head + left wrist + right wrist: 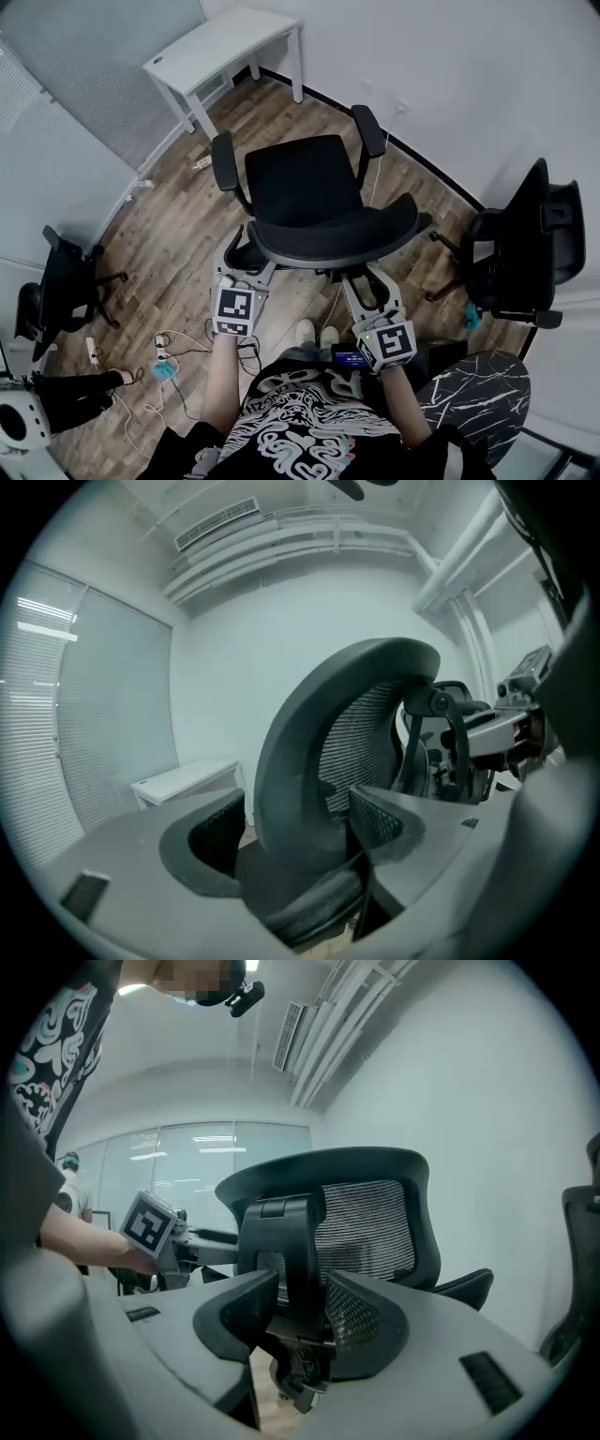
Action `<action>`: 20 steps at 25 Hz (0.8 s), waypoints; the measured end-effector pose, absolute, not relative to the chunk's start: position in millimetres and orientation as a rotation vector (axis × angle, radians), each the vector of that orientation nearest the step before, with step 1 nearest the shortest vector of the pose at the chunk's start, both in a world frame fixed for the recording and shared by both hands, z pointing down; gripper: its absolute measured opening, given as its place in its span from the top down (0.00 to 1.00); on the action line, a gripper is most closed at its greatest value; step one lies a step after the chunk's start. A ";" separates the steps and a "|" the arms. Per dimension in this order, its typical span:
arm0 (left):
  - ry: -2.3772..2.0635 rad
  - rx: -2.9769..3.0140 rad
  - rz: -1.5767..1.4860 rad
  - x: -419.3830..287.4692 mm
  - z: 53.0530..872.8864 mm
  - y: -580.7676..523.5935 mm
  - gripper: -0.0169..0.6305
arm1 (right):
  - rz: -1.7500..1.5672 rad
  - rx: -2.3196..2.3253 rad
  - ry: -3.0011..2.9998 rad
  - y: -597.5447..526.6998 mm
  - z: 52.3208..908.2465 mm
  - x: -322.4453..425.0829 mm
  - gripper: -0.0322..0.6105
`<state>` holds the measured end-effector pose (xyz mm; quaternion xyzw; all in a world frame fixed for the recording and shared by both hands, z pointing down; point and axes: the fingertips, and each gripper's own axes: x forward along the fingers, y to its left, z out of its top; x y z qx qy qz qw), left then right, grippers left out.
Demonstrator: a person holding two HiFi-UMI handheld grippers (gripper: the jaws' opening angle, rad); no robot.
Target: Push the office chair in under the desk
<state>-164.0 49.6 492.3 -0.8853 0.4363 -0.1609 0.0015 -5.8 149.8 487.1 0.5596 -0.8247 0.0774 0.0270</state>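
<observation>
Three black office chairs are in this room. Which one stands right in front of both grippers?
The middle chair, its backrest toward the person, facing the white desk; the left chair and right chair stand aside.

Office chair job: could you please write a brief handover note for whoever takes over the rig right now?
Left gripper: open, backrest rim between its jaws.
Right gripper: open, back support post between its jaws.
Office chair stands clear of the white desk, seat facing it.
Done: both grippers are placed behind the chair.
Left: push it across the floor until the seat is under the desk.
</observation>
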 end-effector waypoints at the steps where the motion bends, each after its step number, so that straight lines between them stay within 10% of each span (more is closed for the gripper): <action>1: 1.379 -2.782 -0.499 -165.8 491.6 45.9 0.44 | 0.251 1.720 -2.553 147.5 487.5 -8.0 0.74; 20: 1.373 -2.656 -0.575 -133.9 493.4 30.8 0.41 | 0.057 1.507 -2.717 128.8 478.1 -12.2 0.82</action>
